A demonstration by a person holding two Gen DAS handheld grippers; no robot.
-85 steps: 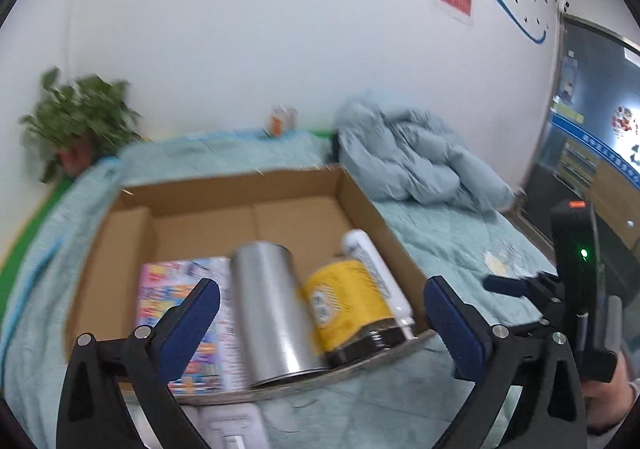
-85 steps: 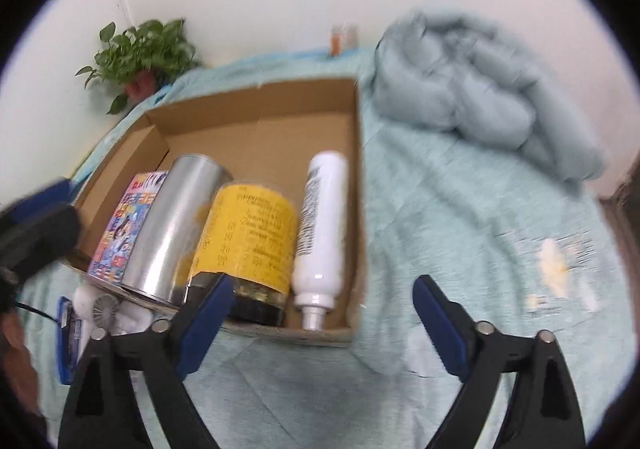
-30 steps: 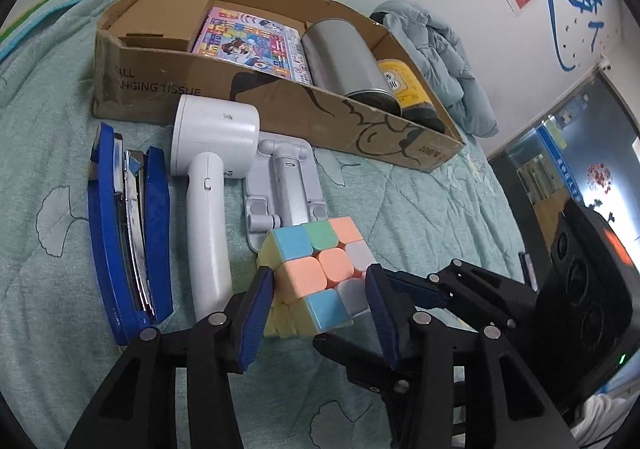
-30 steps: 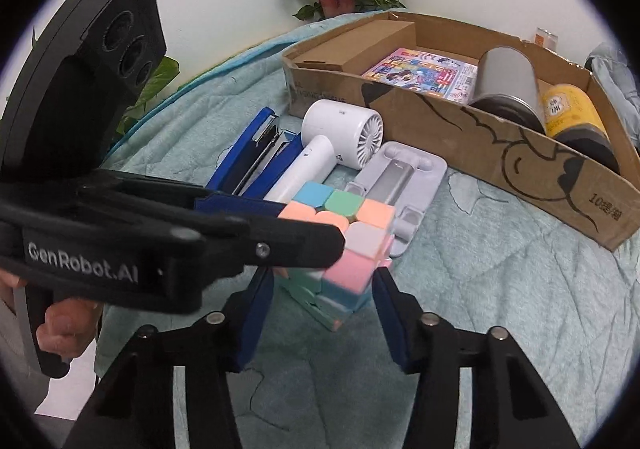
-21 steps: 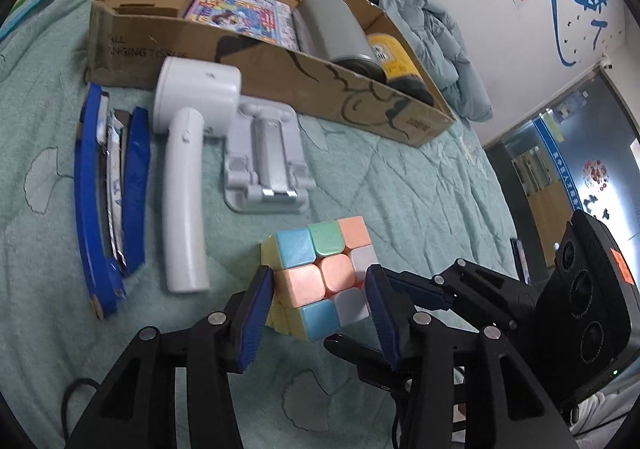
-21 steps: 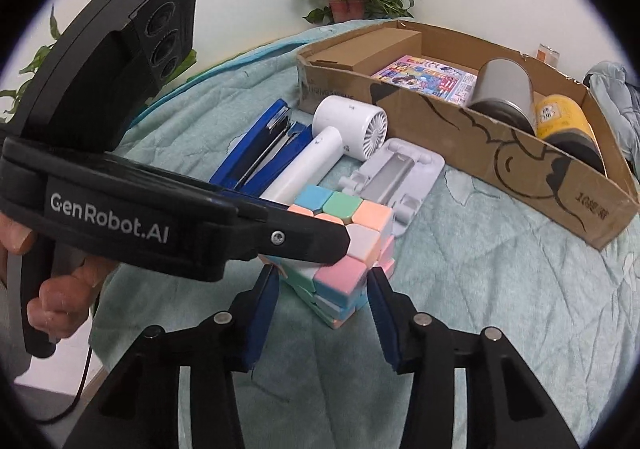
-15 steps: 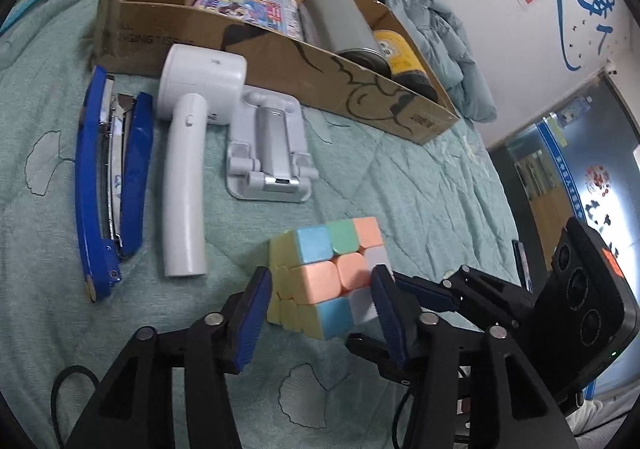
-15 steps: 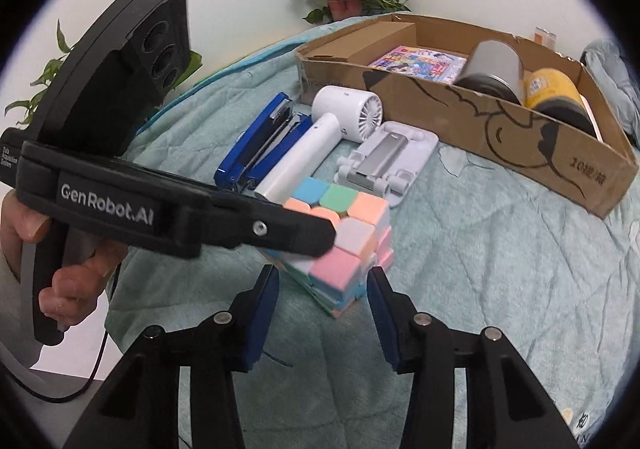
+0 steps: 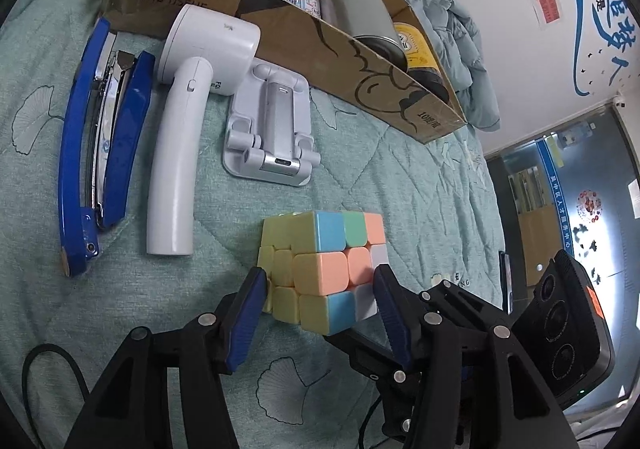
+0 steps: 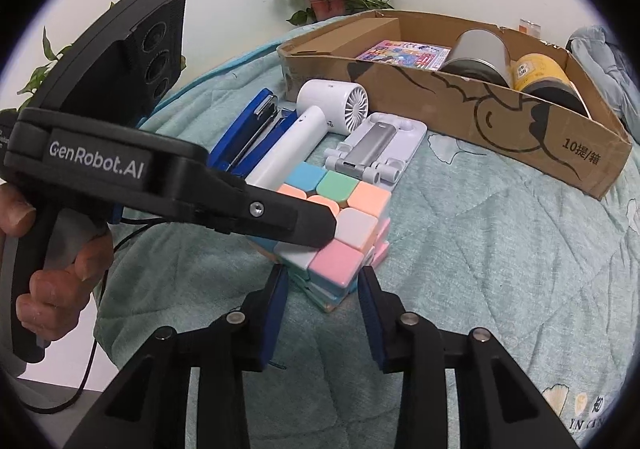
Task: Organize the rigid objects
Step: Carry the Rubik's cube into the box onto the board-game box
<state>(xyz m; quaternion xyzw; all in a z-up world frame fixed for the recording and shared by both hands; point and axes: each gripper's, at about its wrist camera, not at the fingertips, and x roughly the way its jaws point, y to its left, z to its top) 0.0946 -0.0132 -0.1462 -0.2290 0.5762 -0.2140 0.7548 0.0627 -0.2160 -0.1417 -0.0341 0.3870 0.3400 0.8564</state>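
Both grippers now straddle cube [image 9: 324, 277]: left gripper [image 9: 320, 301] spreading, pads just clear; right gripper [image 10: 322, 281] narrowing around its near corner, contact unclear.

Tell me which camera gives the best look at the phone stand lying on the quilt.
Left wrist view: the phone stand lies unobstructed, seen from above, with base, grey centre bar and both hinges clear. The right wrist view shows it smaller and from a low angle, its near edge partly hidden behind the puzzle cube.
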